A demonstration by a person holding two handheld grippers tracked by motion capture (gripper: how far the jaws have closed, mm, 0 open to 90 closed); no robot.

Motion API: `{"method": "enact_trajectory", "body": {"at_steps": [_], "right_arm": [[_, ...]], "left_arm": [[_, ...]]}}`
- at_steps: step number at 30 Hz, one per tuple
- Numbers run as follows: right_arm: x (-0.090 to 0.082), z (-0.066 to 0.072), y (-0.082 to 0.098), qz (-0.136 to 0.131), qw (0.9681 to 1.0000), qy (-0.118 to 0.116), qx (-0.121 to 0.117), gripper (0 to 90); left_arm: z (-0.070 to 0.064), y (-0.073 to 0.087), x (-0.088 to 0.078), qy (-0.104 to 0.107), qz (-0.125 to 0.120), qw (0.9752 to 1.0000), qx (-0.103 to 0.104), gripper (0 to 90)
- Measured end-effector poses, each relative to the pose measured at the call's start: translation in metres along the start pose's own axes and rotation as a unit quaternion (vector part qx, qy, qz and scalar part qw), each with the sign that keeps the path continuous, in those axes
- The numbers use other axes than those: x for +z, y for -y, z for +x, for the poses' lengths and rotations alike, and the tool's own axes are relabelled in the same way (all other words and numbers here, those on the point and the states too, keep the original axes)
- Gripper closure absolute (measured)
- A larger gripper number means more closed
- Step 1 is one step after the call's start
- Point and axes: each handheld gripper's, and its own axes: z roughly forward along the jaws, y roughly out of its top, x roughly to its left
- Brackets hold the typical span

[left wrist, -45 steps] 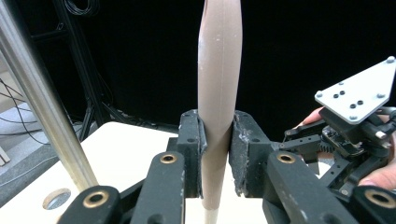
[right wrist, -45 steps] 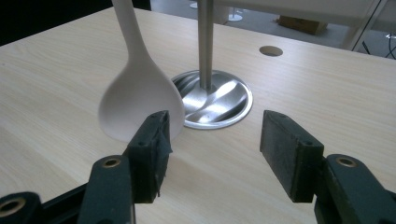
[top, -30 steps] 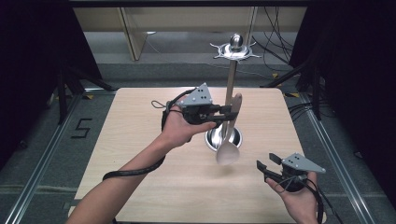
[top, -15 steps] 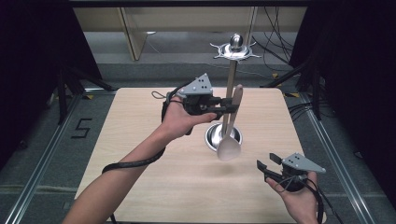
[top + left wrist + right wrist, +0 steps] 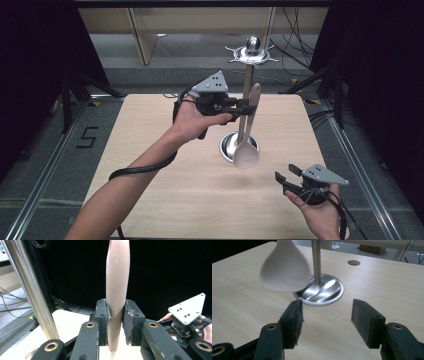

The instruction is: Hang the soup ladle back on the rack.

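Wooden table (image 5: 165,150): our left gripper (image 5: 243,106), clenched on spoon (image 5: 246,150), has lifted it higher beside stand (image 5: 247,95); right gripper (image 5: 281,179) released, idle.

You worked at a pale, light-wood rectangular table (image 5: 150,150) with a fine straight grain and a small round hole (image 5: 354,262) near its far edge. Directly on it stood a round polished-steel base (image 5: 329,291), just past the middle, with a slim upright steel pole (image 5: 247,90) rising from its centre.
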Motion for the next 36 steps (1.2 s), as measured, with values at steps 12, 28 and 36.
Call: {"method": "enact_trajectory", "body": {"at_steps": [12,28,36], "right_arm": [[0.001,0.000,0.000,-0.001,1.0000,-0.005,0.005,42.9],[0.000,0.000,0.000,-0.001,1.0000,-0.003,0.007,42.8],[0.000,0.000,0.000,-0.001,1.0000,-0.003,0.007,42.7]], "left_arm": [[0.002,-0.012,0.000,0.007,0.001,1.0000,0.002,74.2],[0.007,-0.023,0.000,0.007,-0.001,1.0000,-0.003,74.2],[0.010,-0.026,0.000,0.009,-0.004,0.9999,-0.013,74.2]]}}
